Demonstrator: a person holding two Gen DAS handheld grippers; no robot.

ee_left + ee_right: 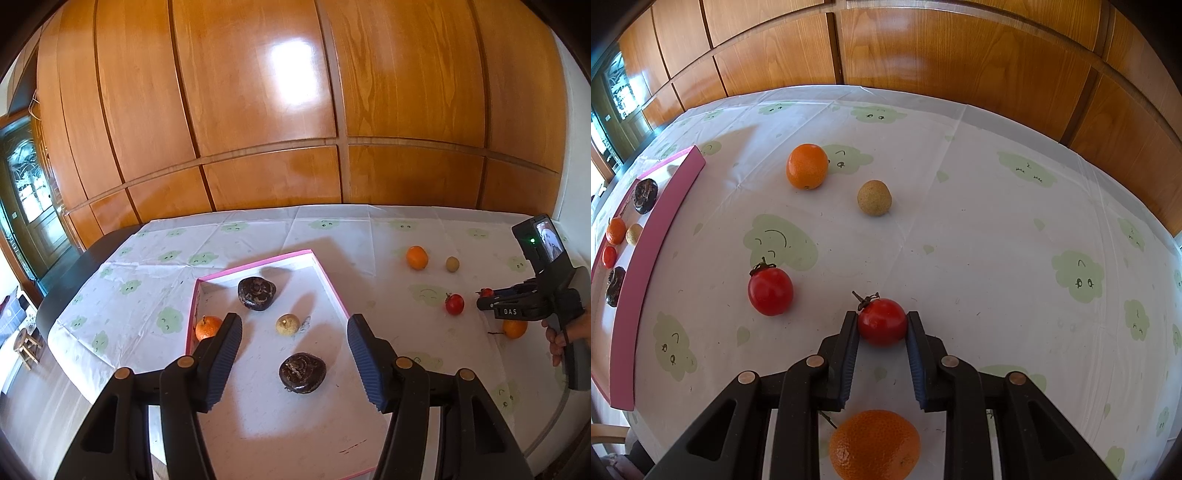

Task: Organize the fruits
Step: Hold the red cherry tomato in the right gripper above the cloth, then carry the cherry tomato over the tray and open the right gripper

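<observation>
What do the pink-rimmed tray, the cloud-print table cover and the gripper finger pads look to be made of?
Pink-rimmed tray: likely cardboard, matte; thin straight walls, white inside. Cloud-print table cover: thin plastic sheet or cloth, slightly glossy; sharp fold creases. Finger pads of the left gripper: probably dark blue rubber, finely ribbed.

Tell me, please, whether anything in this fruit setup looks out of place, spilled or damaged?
Nothing looks spilled or damaged. Several fruits simply lie outside the pink-rimmed white tray: two round orange tangerines, a beige round fruit and a loose red cherry tomato on the cloud-print tablecloth.
</observation>
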